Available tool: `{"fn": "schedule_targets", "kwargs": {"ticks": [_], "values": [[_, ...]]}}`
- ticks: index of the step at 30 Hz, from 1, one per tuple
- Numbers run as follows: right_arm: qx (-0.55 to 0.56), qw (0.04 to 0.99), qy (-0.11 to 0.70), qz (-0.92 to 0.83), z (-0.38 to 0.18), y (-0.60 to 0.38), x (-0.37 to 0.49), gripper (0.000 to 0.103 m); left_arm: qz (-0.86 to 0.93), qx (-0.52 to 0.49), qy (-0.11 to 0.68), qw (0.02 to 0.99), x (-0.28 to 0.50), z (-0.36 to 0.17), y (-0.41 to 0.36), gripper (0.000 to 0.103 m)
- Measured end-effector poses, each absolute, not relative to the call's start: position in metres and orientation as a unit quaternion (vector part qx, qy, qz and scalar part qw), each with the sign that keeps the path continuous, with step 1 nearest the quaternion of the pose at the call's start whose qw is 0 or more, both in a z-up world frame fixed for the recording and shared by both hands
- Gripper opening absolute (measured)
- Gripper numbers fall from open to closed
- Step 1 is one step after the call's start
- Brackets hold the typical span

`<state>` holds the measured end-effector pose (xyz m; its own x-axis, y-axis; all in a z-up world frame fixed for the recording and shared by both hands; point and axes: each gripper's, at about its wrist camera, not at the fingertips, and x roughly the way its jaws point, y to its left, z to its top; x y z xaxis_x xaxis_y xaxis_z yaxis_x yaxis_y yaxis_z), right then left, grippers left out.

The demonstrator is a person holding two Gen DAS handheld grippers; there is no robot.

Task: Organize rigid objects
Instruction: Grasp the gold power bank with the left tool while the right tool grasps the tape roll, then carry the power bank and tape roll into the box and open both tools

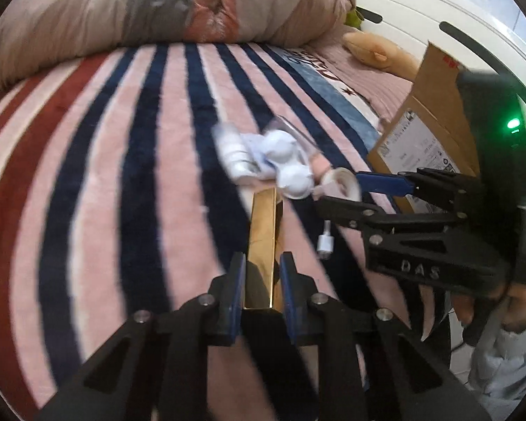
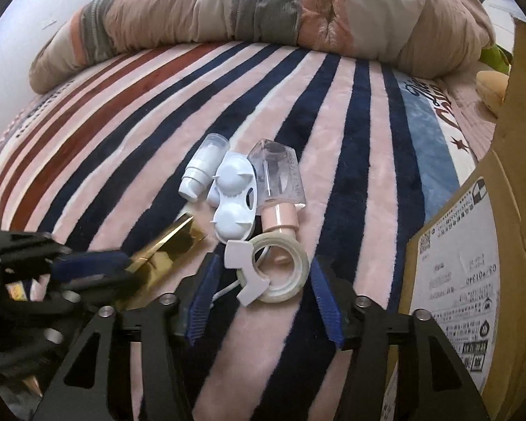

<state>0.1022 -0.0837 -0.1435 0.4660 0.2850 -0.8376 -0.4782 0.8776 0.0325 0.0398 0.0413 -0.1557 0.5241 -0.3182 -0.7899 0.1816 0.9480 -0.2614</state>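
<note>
A long gold box [image 1: 262,231] lies on the striped blanket, and my left gripper [image 1: 262,263] is shut on its near end, both blue pads against its sides. From the right wrist view the same left gripper [image 2: 129,266] pinches the gold box [image 2: 172,245]. My right gripper [image 2: 263,261] stands open around a clear tape roll [image 2: 284,273] with a white cutter; neither pad presses it. Just beyond lie a white twin-cup case [image 2: 233,207], a small white bottle [image 2: 201,170] and a clear bottle with a pink cap [image 2: 280,182]. The left wrist view, blurred, shows the right gripper [image 1: 340,189] at the tape.
An open cardboard box [image 2: 473,245] with a shipping label stands close on the right. A rolled quilt [image 2: 263,7] lies across the back of the bed, with a plush toy [image 1: 378,52] beside it. A white plug on a cord [image 1: 325,242] lies near the gold box.
</note>
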Motion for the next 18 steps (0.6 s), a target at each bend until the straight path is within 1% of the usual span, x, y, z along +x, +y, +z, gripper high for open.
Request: {"fn": "schedule_targets", "kwargs": {"ticks": [4, 5, 7, 9, 13, 15, 18], "values": [[-0.116, 0.854, 0.461, 0.213, -0.15, -0.081, 0.106, 0.051, -0.128, -0.067, 0.47, 0.871, 0.037, -0.155, 0.059, 0.017], [-0.119, 0.855, 0.46, 0.21, -0.152, -0.08, 0.105, 0.038, -0.129, -0.071, 0.473, 0.869, 0.039, -0.157, 0.061, 0.017], [-0.117, 0.855, 0.459, 0.211, -0.152, -0.08, 0.103, 0.038, -0.134, -0.08, 0.475, 0.866, 0.041, -0.163, 0.061, 0.017], [-0.118, 0.856, 0.453, 0.219, -0.149, -0.079, 0.097, 0.038, -0.138, -0.088, 0.478, 0.863, 0.045, -0.169, 0.058, 0.021], [-0.118, 0.857, 0.439, 0.243, -0.134, -0.075, 0.085, 0.038, -0.125, -0.082, 0.473, 0.868, 0.05, -0.177, 0.054, 0.021], [-0.118, 0.861, 0.424, 0.256, -0.121, -0.072, 0.077, 0.038, -0.119, -0.077, 0.47, 0.871, 0.05, -0.176, 0.052, 0.017], [-0.113, 0.868, 0.399, 0.272, -0.098, -0.071, 0.066, 0.038, -0.112, -0.068, 0.461, 0.878, 0.048, -0.17, 0.049, 0.015]]}}
